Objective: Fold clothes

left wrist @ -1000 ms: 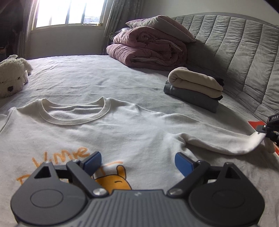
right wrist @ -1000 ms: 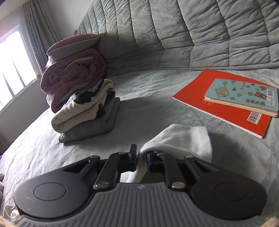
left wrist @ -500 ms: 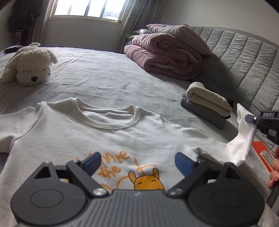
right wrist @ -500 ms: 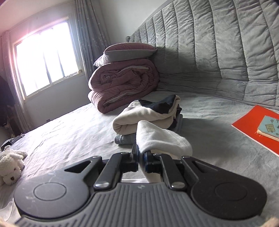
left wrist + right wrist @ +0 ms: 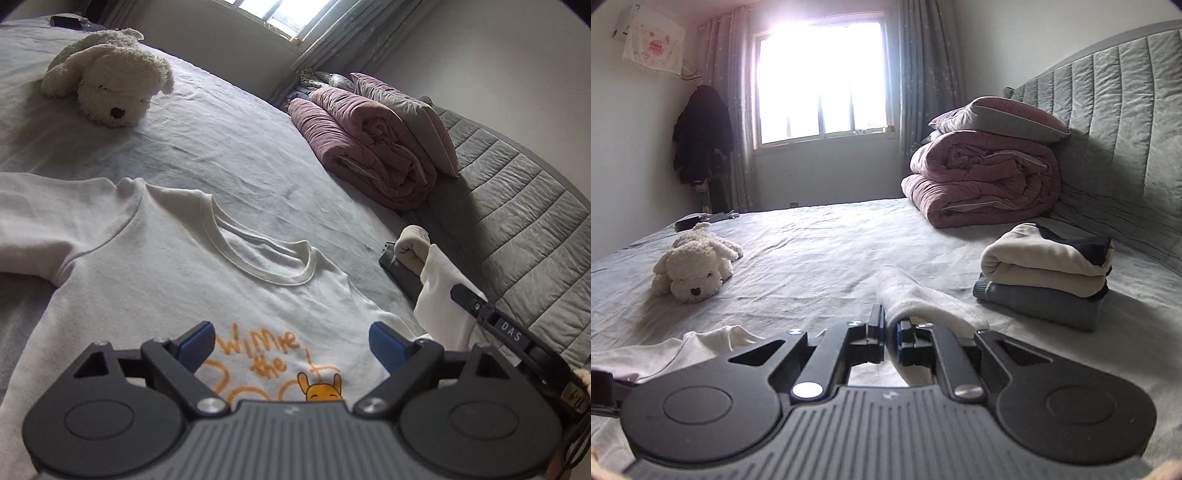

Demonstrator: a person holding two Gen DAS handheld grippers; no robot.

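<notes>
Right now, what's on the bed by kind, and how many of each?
Sweatshirt being folded: 1, white sweatshirt, its sleeve pinched by the right gripper
Folded garments: 2, cream stacked on grey
Quilt: 1, pink quilt
Pillow: 1, pillow on the quilt
Plush toy: 1, white dog
Total: 6

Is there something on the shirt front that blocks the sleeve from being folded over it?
Nothing visible does. The right gripper holds the sleeve, and the shirt front lies bare. The left gripper hovers open above it.
</notes>
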